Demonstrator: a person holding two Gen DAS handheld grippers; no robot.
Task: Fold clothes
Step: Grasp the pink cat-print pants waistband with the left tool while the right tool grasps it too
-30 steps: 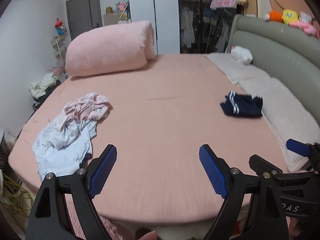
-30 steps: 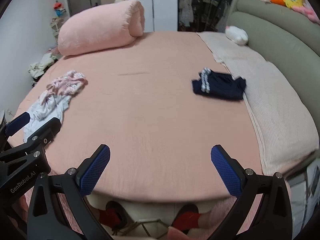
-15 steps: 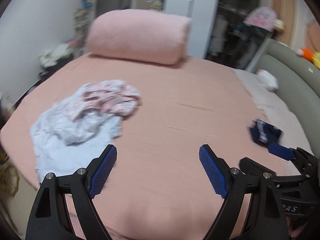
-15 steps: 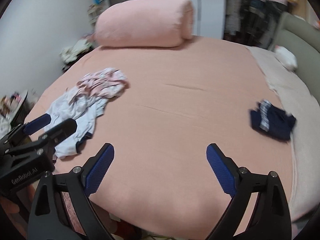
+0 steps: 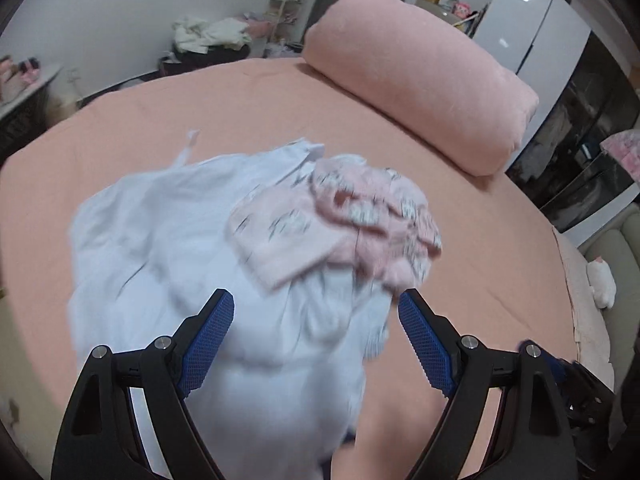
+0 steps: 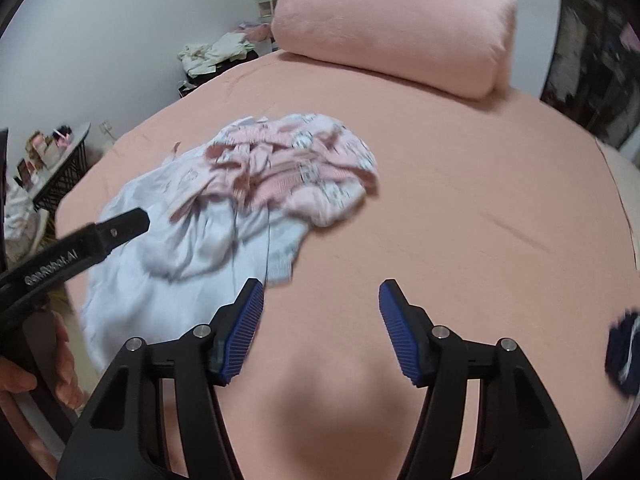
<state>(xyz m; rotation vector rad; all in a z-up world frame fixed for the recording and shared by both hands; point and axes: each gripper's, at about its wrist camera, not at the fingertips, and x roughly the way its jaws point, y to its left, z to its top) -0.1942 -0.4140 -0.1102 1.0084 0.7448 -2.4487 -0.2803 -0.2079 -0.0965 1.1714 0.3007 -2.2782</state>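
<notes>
A crumpled pale blue-white garment (image 5: 160,248) (image 6: 184,256) lies on the pink bed, with a pink patterned garment (image 5: 352,216) (image 6: 296,168) heaped on its far side. My left gripper (image 5: 316,332) hovers open just above the white garment, nothing between its blue pads. My right gripper (image 6: 320,328) hangs over bare sheet just right of the pile; its jaws are closing with nothing between them. A folded navy garment with white stripes (image 6: 624,352) lies at the right edge of the right wrist view.
A big pink rolled duvet (image 5: 420,80) (image 6: 396,24) lies at the far side of the bed (image 5: 480,260). A heap of pale clothes (image 5: 208,34) sits on furniture by the wall. A grey headboard with a white plush toy (image 5: 602,282) is at the right.
Both grippers have swept left and down across the bed to the clothes pile, which now fills the views. The right jaws have narrowed. The navy garment has slid to the right edge.
</notes>
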